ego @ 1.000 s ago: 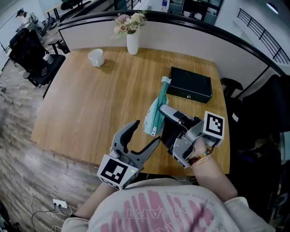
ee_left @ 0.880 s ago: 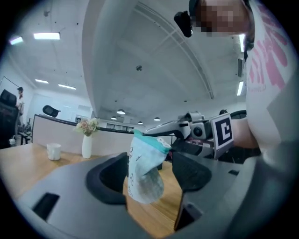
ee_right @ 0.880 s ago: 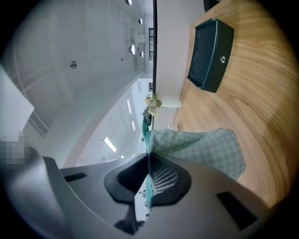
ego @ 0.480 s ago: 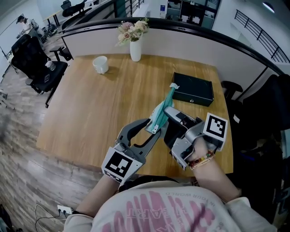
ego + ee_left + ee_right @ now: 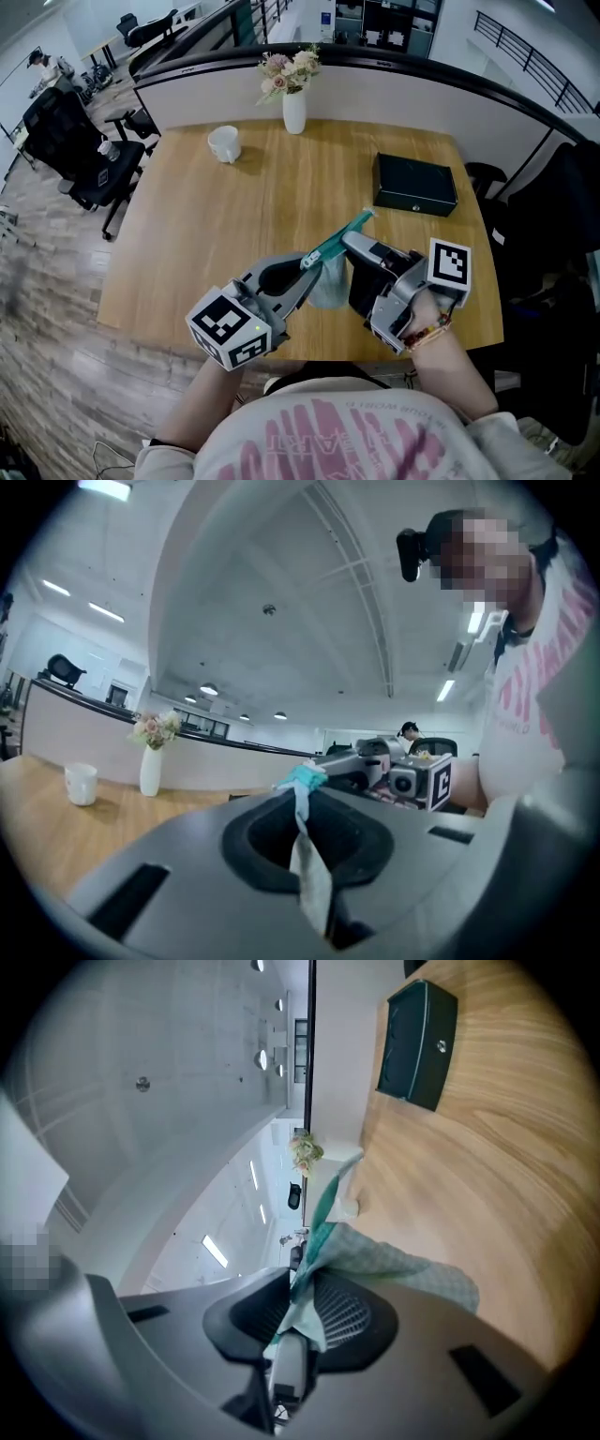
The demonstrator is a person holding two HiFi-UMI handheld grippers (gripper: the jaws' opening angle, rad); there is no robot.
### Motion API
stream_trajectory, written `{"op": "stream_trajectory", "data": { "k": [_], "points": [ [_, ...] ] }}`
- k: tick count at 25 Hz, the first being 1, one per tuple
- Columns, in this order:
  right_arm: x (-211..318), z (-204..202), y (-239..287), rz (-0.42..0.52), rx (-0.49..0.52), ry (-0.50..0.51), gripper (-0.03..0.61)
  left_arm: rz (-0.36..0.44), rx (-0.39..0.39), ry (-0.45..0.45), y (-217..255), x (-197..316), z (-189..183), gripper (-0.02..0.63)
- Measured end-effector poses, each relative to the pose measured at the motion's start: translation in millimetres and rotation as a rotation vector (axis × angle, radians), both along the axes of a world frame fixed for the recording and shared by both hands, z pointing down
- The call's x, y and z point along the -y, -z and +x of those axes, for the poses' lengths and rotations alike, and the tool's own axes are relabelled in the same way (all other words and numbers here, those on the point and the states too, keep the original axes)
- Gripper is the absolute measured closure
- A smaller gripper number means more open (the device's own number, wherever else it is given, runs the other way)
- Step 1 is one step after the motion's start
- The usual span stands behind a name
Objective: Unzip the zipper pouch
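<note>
The pouch (image 5: 330,277) hangs in the air over the near edge of the table (image 5: 206,234), between the two grippers. The left gripper (image 5: 307,263) is clenched on its near-left end. The right gripper (image 5: 347,241), just beside it, has the cloth between its pads, touching both, and its jaws have just been opening. The pouch's zip edge (image 5: 361,222), its long axis, slants from near-left to far-right, pointing toward the black box (image 5: 415,185)

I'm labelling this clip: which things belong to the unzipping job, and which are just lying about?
Job: pouch.
Lying about: mug, vase, black box.
</note>
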State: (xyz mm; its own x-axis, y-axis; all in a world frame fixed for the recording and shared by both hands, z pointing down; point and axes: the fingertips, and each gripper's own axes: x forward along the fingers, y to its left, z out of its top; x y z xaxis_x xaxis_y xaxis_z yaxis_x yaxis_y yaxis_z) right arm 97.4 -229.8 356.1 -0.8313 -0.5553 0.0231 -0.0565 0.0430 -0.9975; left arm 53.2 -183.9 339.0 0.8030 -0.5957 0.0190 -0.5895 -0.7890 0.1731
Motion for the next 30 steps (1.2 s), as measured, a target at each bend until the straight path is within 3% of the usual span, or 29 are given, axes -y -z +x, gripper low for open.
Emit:
{"op": "stream_trajectory", "data": {
  "k": [5,7,8,10,13,14,16,18,23,30],
  "points": [
    [-9.8,-21.6,-25.0,-0.074,0.035,-0.017,0.480,-0.039,-0.019,0.006,1.9,-1.2,-42.2,0.603],
    [-11.3,-19.9,-24.6,-0.031,0.016,-0.065,0.480,-0.049,-0.012,0.017,2.2,-1.0,-58.4,0.603],
    [-12.3,-20.7,-14.8,0.053,-0.017,-0.079,0.480,-0.054,0.001,0.025,1.2,-0.2,-65.7,0.603],
    [-20.4,-35.1,20.3,0.342,-0.143,-0.044,0.482,-0.074,0.035,0.036,-2.4,2.0,-77.5,0.603],
    [-42.1,-80.1,59.7,0.819,-0.474,0.108,0.451,-0.089,0.090,0.039,-6.4,3.8,-87.8,0.603],
    [-45.7,-94.5,61.9,0.919,-0.597,0.148,0.429,-0.089,0.103,0.041,-6.7,3.9,-90.4,0.603],
    [-49.6,-119.2,58.7,1.032,-0.785,0.212,0.412,-0.092,0.119,0.050,-6.8,4.0,-95.4,0.603],
    [-52.3,-138.6,55.0,1.093,-0.890,0.250,0.388,-0.101,0.129,0.062,-6.5,5.0,-100.4,0.601],
    [-54.7,-166.2,45.8,1.190,-1.043,0.292,0.380,-0.115,0.165,0.088,-10.3,7.0,-108.7,0.601],
    [-55.1,-175.5,38.2,1.163,-1.128,0.330,0.397,-0.098,0.222,0.088,-15.9,0.7,-108.4,0.601]
  ]
}}
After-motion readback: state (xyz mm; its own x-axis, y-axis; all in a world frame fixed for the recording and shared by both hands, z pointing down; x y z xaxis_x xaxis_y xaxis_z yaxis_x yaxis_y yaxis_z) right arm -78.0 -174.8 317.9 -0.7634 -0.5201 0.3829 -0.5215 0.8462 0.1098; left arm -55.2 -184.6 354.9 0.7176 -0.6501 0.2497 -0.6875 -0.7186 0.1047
